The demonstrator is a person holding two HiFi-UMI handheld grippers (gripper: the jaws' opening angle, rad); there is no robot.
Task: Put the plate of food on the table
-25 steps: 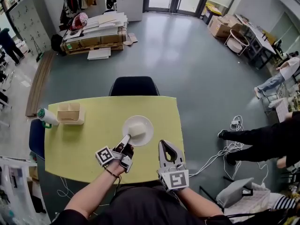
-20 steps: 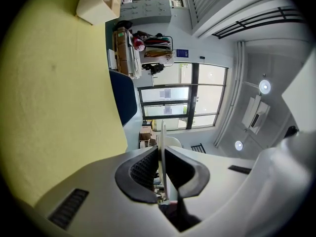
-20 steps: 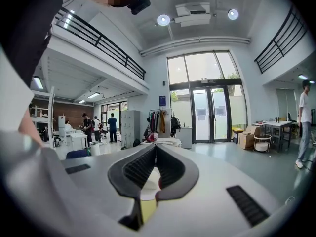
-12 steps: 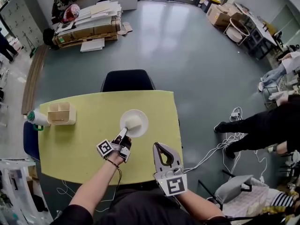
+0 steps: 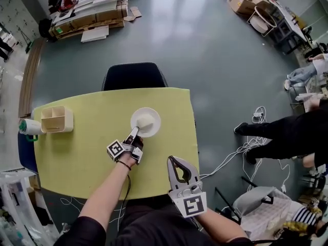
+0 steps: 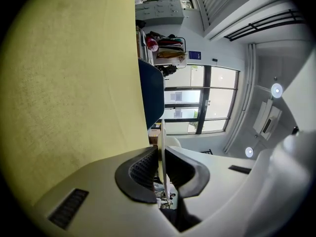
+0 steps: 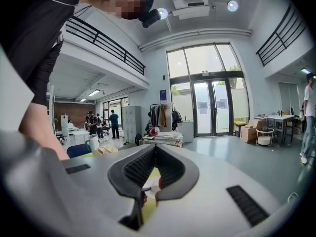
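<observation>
A white plate (image 5: 152, 129) with a pale block of food (image 5: 145, 120) on it lies low over the middle of the yellow table (image 5: 77, 158); whether it touches the top I cannot tell. My left gripper (image 5: 134, 134) is shut on the plate's near rim. In the left gripper view the thin rim (image 6: 161, 142) is pinched between the dark pads (image 6: 143, 169), with the table (image 6: 64, 73) alongside. My right gripper (image 5: 172, 160) hovers at the table's near right edge, shut and empty. In the right gripper view its jaws (image 7: 155, 149) meet at the tips.
A wooden organizer (image 5: 56, 119) and a white bottle with a green band (image 5: 27, 127) sit at the table's left end. A dark chair (image 5: 134, 76) stands behind the table. A person's legs (image 5: 287, 132) and loose cables (image 5: 246, 152) are on the floor to the right.
The left gripper has sunk with the plate toward the table top. The right gripper has drawn back a little toward the near edge of the table.
</observation>
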